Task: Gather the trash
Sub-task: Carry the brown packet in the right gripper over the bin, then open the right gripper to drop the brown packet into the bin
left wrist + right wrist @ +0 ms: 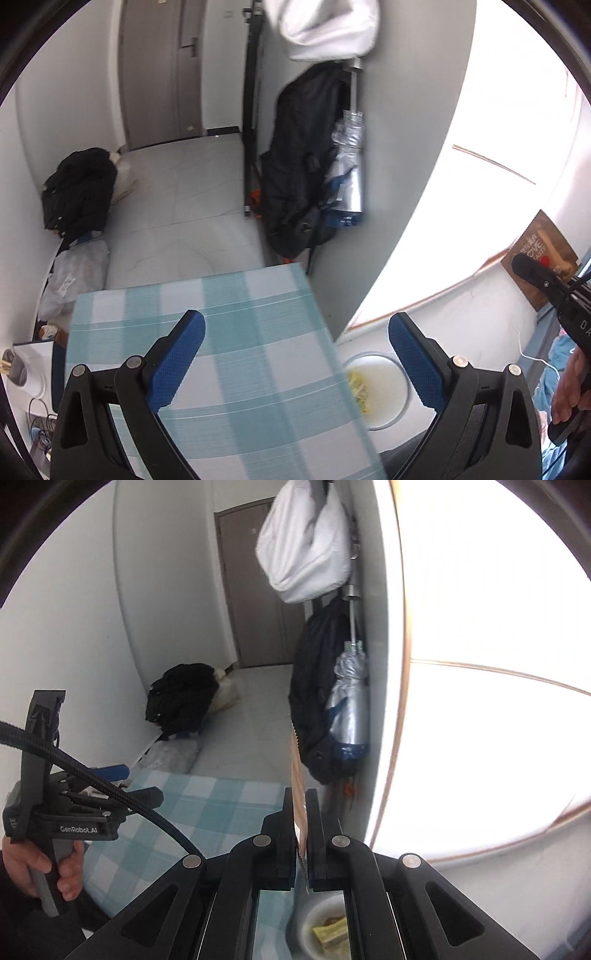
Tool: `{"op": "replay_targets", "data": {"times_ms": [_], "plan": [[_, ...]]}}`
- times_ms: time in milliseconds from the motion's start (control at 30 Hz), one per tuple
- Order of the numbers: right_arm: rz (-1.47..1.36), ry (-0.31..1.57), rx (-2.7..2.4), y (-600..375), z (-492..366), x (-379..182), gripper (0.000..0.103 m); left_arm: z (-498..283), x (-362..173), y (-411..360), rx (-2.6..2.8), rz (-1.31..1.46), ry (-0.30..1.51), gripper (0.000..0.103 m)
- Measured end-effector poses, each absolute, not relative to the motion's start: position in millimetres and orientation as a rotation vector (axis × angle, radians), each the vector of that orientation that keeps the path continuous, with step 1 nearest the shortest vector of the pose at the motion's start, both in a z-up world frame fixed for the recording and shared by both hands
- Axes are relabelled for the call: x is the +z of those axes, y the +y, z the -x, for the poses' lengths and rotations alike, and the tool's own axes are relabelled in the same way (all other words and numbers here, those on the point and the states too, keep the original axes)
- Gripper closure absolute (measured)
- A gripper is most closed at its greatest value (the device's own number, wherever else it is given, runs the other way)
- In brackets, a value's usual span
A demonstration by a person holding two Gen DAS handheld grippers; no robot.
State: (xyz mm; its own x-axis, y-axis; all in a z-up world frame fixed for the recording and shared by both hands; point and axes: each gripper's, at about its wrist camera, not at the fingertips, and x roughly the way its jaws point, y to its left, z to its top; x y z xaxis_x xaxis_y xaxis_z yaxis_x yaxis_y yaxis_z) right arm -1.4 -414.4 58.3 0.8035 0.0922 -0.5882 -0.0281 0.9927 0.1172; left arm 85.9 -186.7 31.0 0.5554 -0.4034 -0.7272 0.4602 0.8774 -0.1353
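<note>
Checked blue-and-white tablecloth (236, 354) over the table, its visible top bare, white bin (384, 391) seemingly just beside it

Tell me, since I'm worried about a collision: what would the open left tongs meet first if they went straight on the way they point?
Most likely the checked tablecloth: the left tongs point down at it, with nothing between. Depth is hard to judge through the fisheye. The white bin lies right of that line.

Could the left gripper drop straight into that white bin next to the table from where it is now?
Probably yes. The left gripper is open and empty above the checked table, and the white bin sits uncovered just beyond the table's edge, nothing between them.
</note>
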Motion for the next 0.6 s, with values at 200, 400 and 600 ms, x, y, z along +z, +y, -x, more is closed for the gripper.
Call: {"op": "replay_targets", "data": {"times_ms": [200, 400, 600], "plan": [[-0.195, 0.663, -0.026, -467, 22, 38, 0.100, -85, 18, -234, -0.576, -0.115, 0.885, 0.005], [-0.278, 0.702, -0.091, -507, 32, 4, 0.100, -85, -5, -275, -0.629, -0.169, 0.942, 0.005], [-0.373, 0.770, -0.132, -536, 30, -44, 0.100, -91, -40, -306, -0.658, -0.213, 1.030, 0.005]]}}
